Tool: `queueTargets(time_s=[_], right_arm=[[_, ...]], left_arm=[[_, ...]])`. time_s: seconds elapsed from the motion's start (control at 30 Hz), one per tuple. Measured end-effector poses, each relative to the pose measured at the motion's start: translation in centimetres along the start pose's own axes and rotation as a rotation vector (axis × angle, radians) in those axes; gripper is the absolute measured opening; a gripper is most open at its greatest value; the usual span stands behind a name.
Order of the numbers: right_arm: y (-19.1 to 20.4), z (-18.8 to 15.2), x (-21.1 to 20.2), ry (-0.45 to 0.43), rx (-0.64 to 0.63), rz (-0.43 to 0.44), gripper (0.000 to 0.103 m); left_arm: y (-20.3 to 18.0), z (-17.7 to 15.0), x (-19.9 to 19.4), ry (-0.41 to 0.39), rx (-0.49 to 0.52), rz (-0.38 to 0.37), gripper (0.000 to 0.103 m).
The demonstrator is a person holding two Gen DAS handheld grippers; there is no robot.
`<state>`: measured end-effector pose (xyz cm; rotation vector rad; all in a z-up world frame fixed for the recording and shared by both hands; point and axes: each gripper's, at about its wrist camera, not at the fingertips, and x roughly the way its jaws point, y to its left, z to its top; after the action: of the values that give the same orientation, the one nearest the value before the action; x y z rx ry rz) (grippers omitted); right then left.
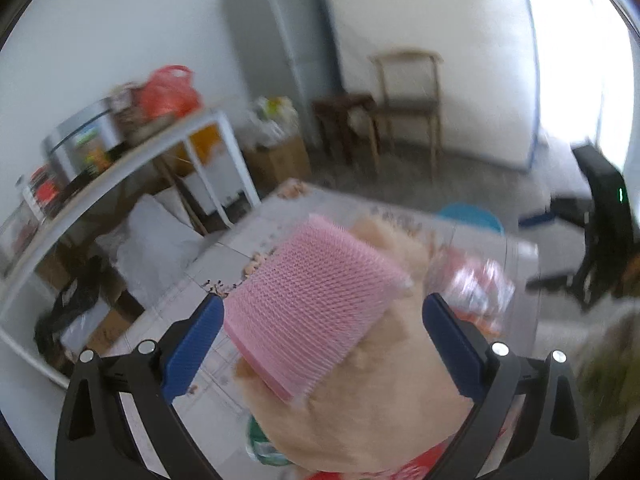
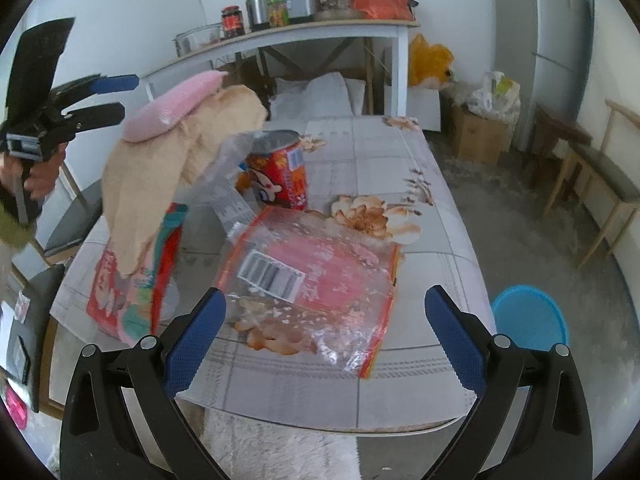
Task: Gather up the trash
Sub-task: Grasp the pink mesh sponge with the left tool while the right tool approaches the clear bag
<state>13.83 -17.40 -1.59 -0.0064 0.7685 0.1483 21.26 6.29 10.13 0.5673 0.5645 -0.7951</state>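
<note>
Trash lying across the flower-print table (image 2: 400, 184), both grippers spread and holding nothing.

A pink scrub pad (image 2: 172, 108) with a tan cloth (image 2: 144, 184) is sitting atop a red snack bag (image 2: 132, 280) at the table's left edge, crowding the view of the left gripper (image 1: 322, 336), whose jaws are standing wide, nothing between them. The right gripper (image 2: 325, 332) is hovering, jaws wide apart, over the clear wrapper (image 2: 316, 276) at the near edge; a barcode label is showing, its print too small to read. A red can (image 2: 280, 172) is standing mid-table behind it. A blue stool (image 2: 530, 316) is sitting beside the right edge.
</note>
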Motion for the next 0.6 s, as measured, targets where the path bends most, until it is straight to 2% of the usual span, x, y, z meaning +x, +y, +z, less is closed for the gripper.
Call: queueTargets(time_s=[0.1, 0.23, 0.4, 0.6], right_arm=[[-0.8, -0.1, 0.8, 0.019, 0.03, -0.001, 0.095], [-1.7, -0.2, 1.9, 0.046, 0.075, 0.017, 0.095], [-1.9, -0.3, 2.3, 0.055, 0.091, 0.022, 0.095], [-2.1, -0.5, 3.1, 0.079, 0.115, 0.05, 0.095]], left_arm=[[0.2, 0.7, 1.3, 0.044, 0.118, -0.056, 0.097], [-0.2, 1.0, 2.2, 0.083, 0.222, -0.076, 0.097], [-0.3, 1.0, 4.5, 0.145, 0.276, -0.093, 0.097], [1.1, 1.8, 6.0, 0.21, 0.252, -0.172, 0.097]])
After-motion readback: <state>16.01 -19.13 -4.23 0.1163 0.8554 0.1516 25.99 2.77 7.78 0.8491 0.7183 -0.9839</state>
